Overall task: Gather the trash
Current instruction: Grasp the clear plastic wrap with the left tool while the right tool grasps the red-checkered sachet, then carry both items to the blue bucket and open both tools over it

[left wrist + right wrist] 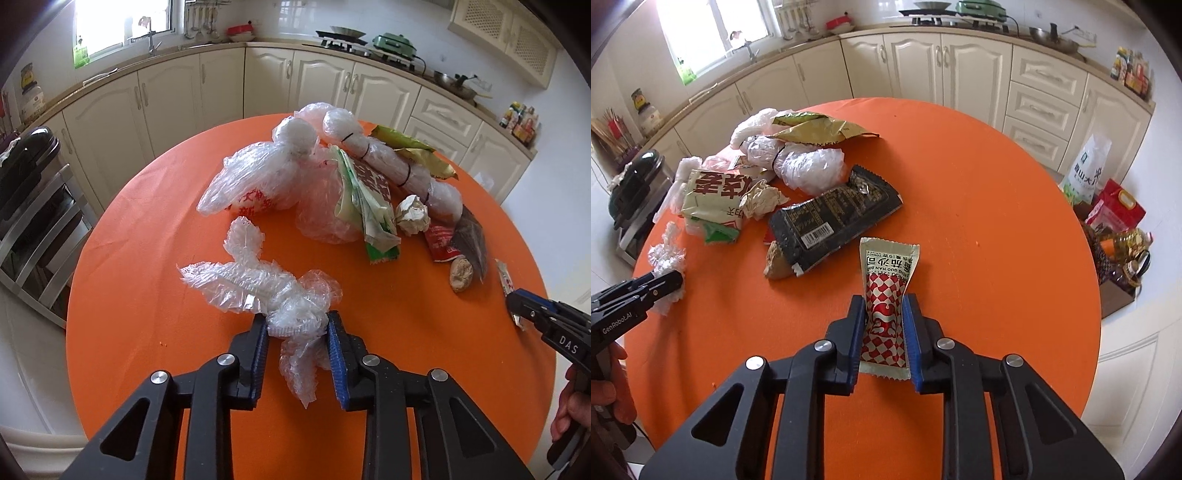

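Note:
On the round orange table [140, 258] my left gripper [297, 321] is shut on a crumpled clear bubble-wrap sheet [258, 284], its blue pads squeezing the wrap's near end. My right gripper [884, 306] is shut on a red-and-white checkered ketchup sachet [888, 291], which bends up between the pads. That gripper also shows at the right edge of the left wrist view, right gripper [517, 306], and the left gripper [670, 280] shows at the left edge of the right wrist view. A heap of trash lies beyond: clear plastic bags [258, 177], a black wrapper [834, 218], a paper ball [761, 199].
A green-and-white packet [369, 206], a gold foil bag [820, 131] and a brown lump [460, 275] lie in the heap. A black-lidded bin [26, 162] stands left of the table. Bags and bottles [1115, 221] crowd the floor at right. Kitchen cabinets [221, 81] run behind.

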### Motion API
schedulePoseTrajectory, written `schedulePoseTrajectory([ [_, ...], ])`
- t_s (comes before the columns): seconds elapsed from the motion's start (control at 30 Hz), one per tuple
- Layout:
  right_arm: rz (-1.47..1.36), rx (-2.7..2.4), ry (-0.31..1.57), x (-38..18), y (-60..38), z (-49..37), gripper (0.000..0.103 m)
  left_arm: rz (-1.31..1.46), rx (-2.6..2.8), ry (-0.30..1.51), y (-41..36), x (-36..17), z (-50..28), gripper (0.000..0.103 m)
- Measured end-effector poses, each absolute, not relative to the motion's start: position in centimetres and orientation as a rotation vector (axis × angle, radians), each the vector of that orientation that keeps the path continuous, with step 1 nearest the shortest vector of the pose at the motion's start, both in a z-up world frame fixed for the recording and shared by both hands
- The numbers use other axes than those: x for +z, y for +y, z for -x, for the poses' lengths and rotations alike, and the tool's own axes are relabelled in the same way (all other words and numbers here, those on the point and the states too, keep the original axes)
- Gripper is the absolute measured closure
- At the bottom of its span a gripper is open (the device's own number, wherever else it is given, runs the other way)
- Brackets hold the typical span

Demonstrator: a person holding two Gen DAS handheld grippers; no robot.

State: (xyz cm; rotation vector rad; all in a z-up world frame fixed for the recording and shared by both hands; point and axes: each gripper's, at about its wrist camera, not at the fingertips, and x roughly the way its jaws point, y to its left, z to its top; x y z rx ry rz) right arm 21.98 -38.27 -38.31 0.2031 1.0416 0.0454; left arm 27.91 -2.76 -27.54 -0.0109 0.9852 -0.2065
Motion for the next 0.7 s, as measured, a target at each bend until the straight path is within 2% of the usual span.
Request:
schedulePoseTrajectory([
  [0.4, -0.318, 0.044, 0.982, -36.3, -40.7, -18.1, 0.083, -0.017, -0.341, 0.911, -6.6, -23.6, -23.0, 0.079],
  [0.7, -0.367, 0.002, 0.872, -32.6, -44.6, -15.1, 0.083, -0.097, -0.523, 0.804, -14.7, -18.9, -19.6, 0.079],
])
